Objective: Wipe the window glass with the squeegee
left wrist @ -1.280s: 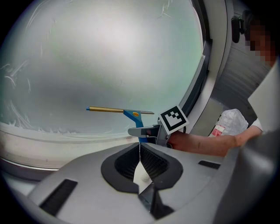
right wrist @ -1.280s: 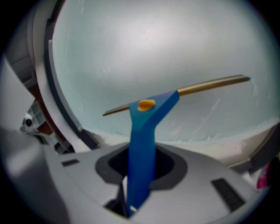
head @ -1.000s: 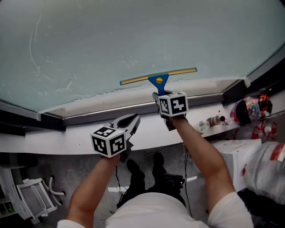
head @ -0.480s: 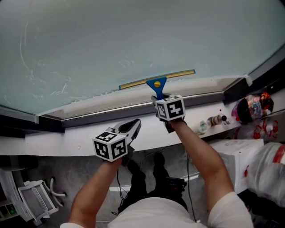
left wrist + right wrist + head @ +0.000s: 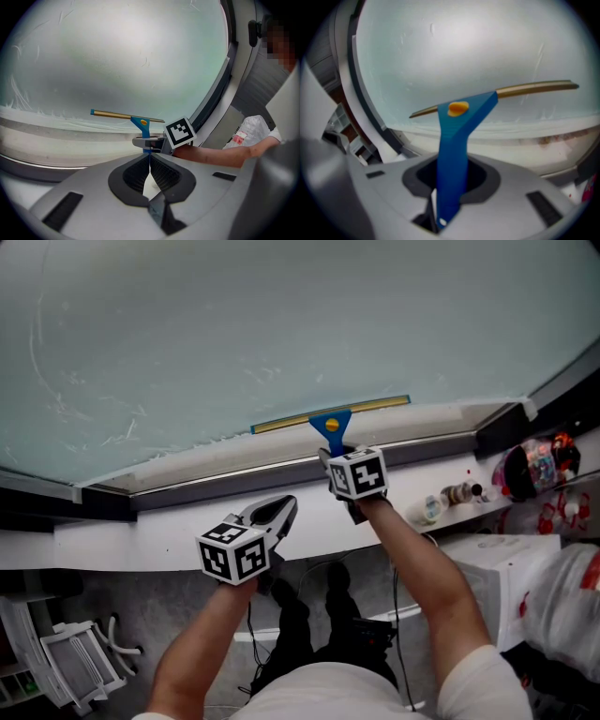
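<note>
The squeegee (image 5: 330, 423) has a blue handle, a yellow dot and a brass blade bar. Its blade lies against the bottom edge of the window glass (image 5: 281, 324), just above the white sill. My right gripper (image 5: 339, 448) is shut on the blue handle (image 5: 452, 159), which runs up between the jaws to the blade (image 5: 525, 89). My left gripper (image 5: 281, 507) hangs lower left of it, shut with nothing held. In the left gripper view the squeegee (image 5: 126, 116) and the right gripper (image 5: 150, 142) show ahead. Streaks and foam remain on the glass at lower left.
A white sill (image 5: 234, 451) and dark frame rail (image 5: 187, 491) run under the glass. A dark frame corner (image 5: 548, 395) stands at right. Small bottles (image 5: 450, 495) and a colourful bag (image 5: 534, 465) rest on a ledge at right. A white rack (image 5: 70, 657) sits on the floor.
The squeegee and right gripper have slid slightly down the glass toward the sill. The left gripper has barely moved.
</note>
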Demonstrator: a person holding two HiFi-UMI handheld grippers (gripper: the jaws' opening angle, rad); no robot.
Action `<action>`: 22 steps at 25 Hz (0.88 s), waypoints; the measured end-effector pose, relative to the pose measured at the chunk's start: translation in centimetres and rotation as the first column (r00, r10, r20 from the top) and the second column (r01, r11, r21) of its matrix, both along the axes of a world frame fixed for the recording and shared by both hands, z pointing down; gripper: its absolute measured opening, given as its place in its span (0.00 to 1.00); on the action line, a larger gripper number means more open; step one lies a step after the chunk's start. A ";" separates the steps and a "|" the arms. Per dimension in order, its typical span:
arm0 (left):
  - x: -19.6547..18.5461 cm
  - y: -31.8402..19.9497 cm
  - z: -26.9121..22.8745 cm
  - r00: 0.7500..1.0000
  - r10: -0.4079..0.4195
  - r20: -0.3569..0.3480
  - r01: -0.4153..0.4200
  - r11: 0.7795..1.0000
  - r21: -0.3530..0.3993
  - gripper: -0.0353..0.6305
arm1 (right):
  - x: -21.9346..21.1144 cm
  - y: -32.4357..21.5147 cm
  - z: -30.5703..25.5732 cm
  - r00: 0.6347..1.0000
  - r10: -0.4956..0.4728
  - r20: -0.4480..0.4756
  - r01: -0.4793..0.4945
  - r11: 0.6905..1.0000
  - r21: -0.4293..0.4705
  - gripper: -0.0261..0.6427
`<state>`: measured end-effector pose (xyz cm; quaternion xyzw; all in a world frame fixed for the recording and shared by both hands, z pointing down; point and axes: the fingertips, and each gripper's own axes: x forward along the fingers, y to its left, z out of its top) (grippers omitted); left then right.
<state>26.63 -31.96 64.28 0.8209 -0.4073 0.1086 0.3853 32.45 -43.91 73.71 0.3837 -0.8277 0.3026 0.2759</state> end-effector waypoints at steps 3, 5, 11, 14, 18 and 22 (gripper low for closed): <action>0.1 0.1 0.6 1.000 0.004 0.000 -0.004 1.000 -0.010 0.09 | 0.0 -0.1 0.6 1.000 -0.006 -0.007 0.006 1.000 -0.001 0.21; 0.1 0.2 0.9 1.000 0.006 -0.001 -0.006 1.000 -0.017 0.09 | -0.1 -0.2 1.0 1.000 -0.010 -0.010 0.010 1.000 -0.002 0.21; -0.1 0.1 1.8 1.000 0.003 -0.001 -0.003 0.999 -0.032 0.09 | 0.0 0.0 2.2 1.000 -0.015 -0.011 0.015 1.000 -0.017 0.21; 0.0 0.0 2.0 1.000 0.003 -0.002 -0.003 0.999 -0.037 0.09 | 0.2 0.1 2.9 1.000 -0.017 -0.020 0.016 1.000 -0.026 0.21; 0.1 0.1 2.4 1.000 0.006 -0.003 -0.006 0.999 -0.044 0.09 | 0.3 0.1 3.5 0.999 -0.025 -0.035 0.024 0.999 -0.027 0.21; 0.3 0.1 2.6 1.000 0.008 -0.004 -0.008 0.999 -0.048 0.09 | 0.2 0.1 3.9 0.999 -0.031 -0.033 0.030 0.999 -0.029 0.21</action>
